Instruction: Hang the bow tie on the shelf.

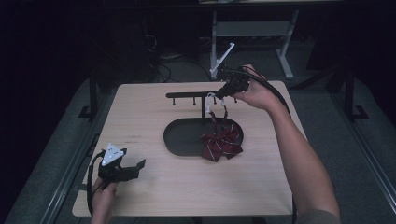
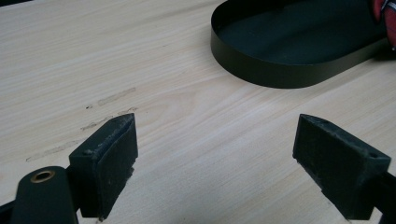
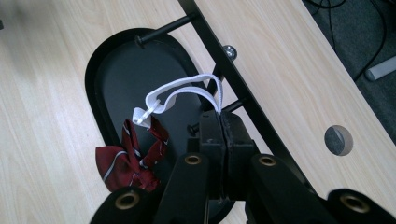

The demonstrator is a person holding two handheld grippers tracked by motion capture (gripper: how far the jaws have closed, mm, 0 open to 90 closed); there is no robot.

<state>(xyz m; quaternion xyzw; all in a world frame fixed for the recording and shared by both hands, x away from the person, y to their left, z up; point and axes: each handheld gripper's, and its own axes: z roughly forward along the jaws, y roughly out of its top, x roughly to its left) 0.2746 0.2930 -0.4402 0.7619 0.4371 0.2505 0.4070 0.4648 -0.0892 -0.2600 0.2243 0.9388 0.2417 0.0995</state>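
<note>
My R gripper (image 3: pixel 219 126) pinches bow tie's (image 1: pixel 221 143) white strap (image 3: pixel 187 91) by rack (image 1: pixel 201 95) at 12; hanging unfinished. L gripper (image 2: pixel 217 154) spread, idle at 7.

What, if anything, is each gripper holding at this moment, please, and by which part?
The right gripper is shut on the white strap of the red bow tie, pinching the strap's loop near the rack. The left gripper is open and holds nothing.

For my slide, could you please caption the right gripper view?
Shut right tongs lift a red bow tie's white elastic strap by the black peg rack.
</note>
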